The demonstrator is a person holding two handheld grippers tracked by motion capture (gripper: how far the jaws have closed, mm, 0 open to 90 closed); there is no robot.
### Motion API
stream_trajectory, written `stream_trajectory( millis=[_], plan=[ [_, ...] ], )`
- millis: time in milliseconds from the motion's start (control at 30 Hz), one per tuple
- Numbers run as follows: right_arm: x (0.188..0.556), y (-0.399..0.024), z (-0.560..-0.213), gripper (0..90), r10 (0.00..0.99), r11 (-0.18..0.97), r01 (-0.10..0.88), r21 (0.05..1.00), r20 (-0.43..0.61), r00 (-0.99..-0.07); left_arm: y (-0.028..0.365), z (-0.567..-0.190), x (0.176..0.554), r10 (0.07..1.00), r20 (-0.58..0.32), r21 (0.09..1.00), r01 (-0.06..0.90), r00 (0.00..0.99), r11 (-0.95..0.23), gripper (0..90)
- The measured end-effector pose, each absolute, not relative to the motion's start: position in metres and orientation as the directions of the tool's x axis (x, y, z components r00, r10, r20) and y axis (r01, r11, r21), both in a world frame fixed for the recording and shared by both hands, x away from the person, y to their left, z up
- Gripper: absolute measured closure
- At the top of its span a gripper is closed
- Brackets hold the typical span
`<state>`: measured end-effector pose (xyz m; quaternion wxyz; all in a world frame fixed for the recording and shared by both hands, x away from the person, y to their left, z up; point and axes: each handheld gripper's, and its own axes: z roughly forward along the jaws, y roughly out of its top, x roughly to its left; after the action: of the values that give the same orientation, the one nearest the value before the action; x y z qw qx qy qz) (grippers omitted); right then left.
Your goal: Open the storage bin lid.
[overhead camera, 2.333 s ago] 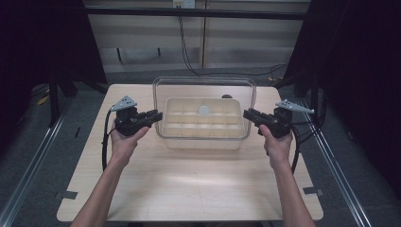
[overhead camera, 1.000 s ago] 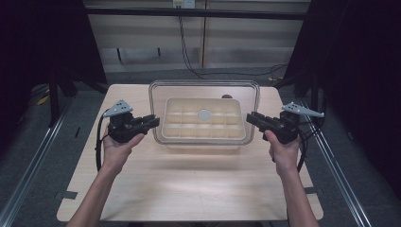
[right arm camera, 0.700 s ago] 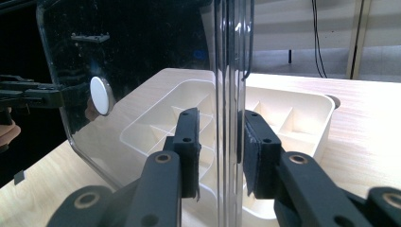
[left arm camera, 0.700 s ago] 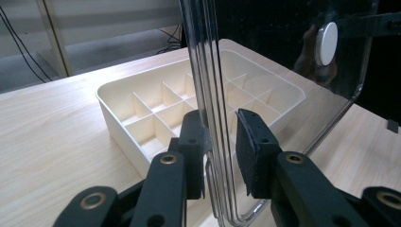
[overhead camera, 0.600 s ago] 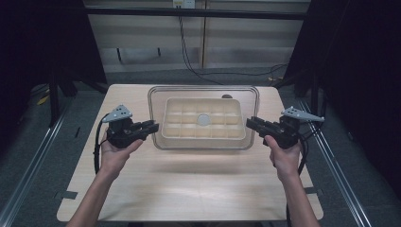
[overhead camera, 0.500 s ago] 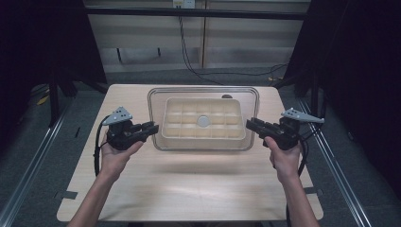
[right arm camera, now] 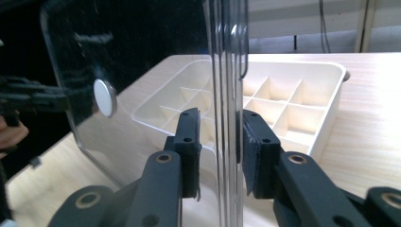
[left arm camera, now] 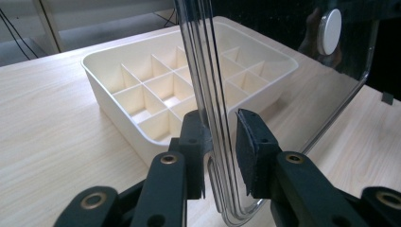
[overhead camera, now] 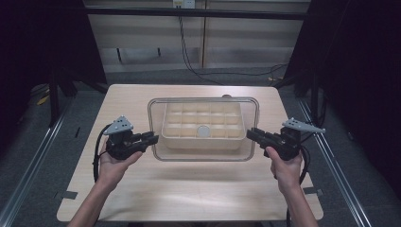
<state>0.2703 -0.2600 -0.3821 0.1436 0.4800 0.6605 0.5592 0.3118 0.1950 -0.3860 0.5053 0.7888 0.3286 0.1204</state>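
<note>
A clear lid [overhead camera: 156, 126] with a white knob [overhead camera: 203, 131] is held up off the table, standing nearly upright over a cream compartment tray [overhead camera: 189, 116]. My left gripper [overhead camera: 152, 138] is shut on the lid's left edge and my right gripper [overhead camera: 250, 134] on its right edge. In the left gripper view the jaws [left arm camera: 220, 142] straddle the lid's rim [left arm camera: 208, 71], with the tray [left arm camera: 142, 85] beyond. The right gripper view shows its jaws [right arm camera: 220, 137] around the opposite rim [right arm camera: 227, 56], the knob [right arm camera: 104, 97] on the person's side and the tray [right arm camera: 293, 99] behind.
The tray sits mid-table on a light wooden table [overhead camera: 189, 189], with bare wood in front of it and at both sides. Dark floor and metal rails flank the table. Cables hang at the back wall.
Both hands have come down and toward the person, carrying the lid with them. It now hangs lower, closer to the tray. The tray has not moved.
</note>
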Motion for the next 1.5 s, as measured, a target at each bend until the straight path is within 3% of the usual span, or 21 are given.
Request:
stream_trajectory(
  millis=[1500],
  plan=[
    [0.213,-0.249,-0.413,73.1,0.791,-0.023,0.551,0.834,0.352,-0.501,0.203,-0.427,0.266,0.627,-0.179,0.803,0.481,0.758,-0.352,71.9]
  ],
)
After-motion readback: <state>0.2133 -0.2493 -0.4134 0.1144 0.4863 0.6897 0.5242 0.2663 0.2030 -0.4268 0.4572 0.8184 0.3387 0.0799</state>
